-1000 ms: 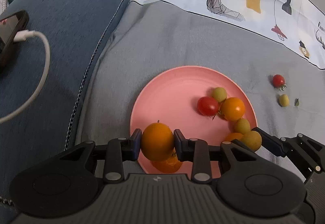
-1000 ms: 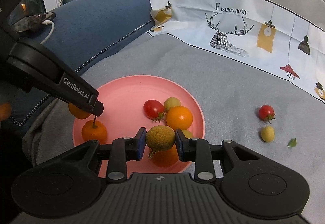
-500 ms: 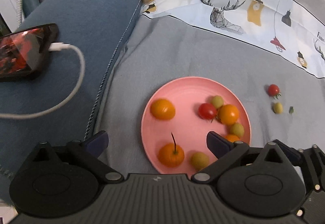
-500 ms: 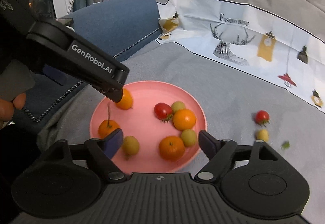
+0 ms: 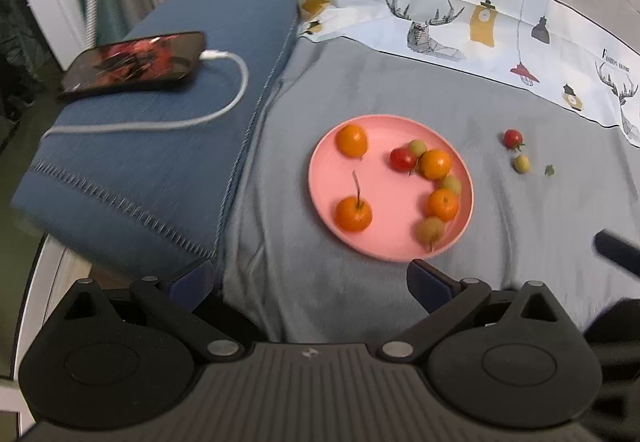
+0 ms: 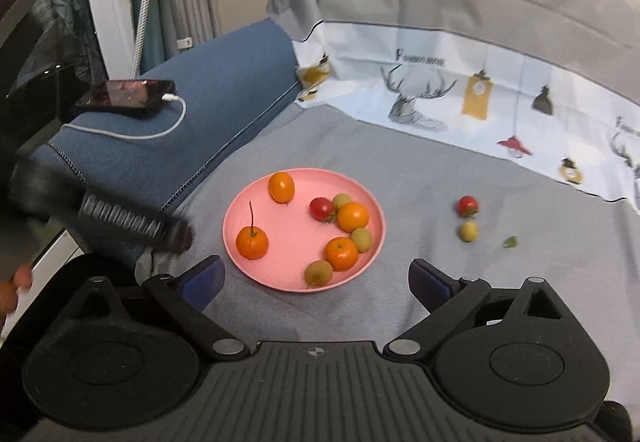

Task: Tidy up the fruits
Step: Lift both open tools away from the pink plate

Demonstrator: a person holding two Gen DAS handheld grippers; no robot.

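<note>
1. The left gripper [image 5: 310, 276] has its fingers [image 5: 192, 278] spread wide and released, nothing between them; they hang over grey cloth [image 5: 360, 81] just short of the pink plate [image 5: 384, 193].
2. The right gripper [image 6: 316, 280] is opening, already nearly as wide, and empty. The plate's near rim shows in the gap, but the pads touch nothing.
3. The plate holds eight fruits: a stemmed orange [image 5: 353, 214], three more oranges, a red tomato [image 5: 402, 159], and three greenish fruits.
4. Two fruits lie off the plate on the cloth to its right: a red tomato [image 6: 467, 205] and a yellow one [image 6: 468, 231] just beside it, with a green leaf [image 6: 510, 242] near.
5. The right view alone shows the left gripper's blurred finger [image 6: 132, 222] beside the plate, and fingertips [image 6: 16, 282] at the left edge.
6. The left view shows the phone [image 5: 136, 61] and its white cable [image 5: 224, 97] on the blue cushion [image 5: 160, 161] larger, and a dark blur [image 5: 616, 250] at its right edge.
</note>
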